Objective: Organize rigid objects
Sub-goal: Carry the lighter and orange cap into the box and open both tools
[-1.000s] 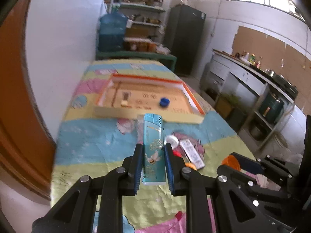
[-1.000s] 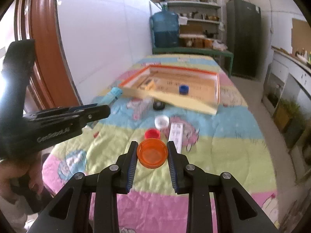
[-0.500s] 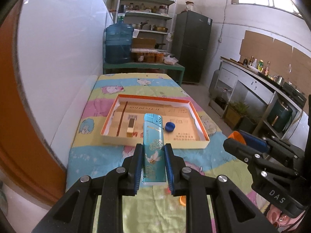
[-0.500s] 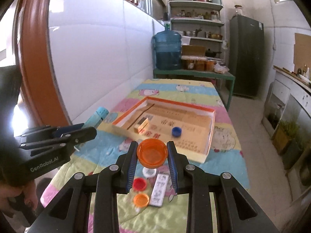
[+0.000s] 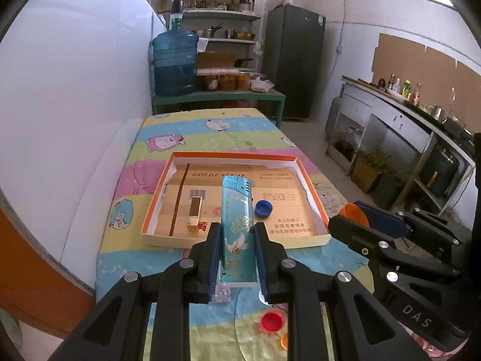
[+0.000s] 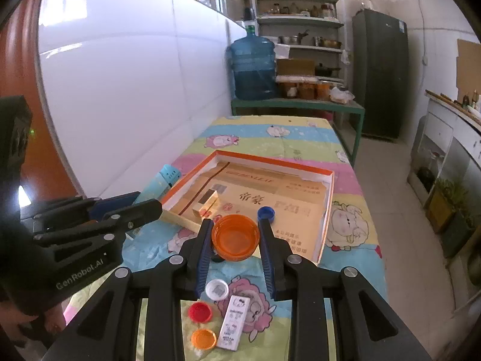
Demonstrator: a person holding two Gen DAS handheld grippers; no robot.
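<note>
Home kitchen / storage room. Evidence: open shelving (image 5: 221, 12) stacked with pots, pans, jars; dark fridge (image 5: 293, 63); big blue water jug (image 5: 174, 60) on a green bench; counter (image 5: 399, 102) with sauce bottles and a kettle; gas cylinder (image 5: 333, 114) by the counter. Tiled walls, cartoon-print cloth over the table (image 5: 210, 132).

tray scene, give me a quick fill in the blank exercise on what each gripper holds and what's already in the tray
1. The left gripper is shut on a blue ____.
2. The right gripper is shut on an ____ lid.
3. Inside the tray a ____ cap lies flat.
4. The red cap lies on the cloth, ____ the tray.

Missing words: lighter; orange; blue; outside
</note>
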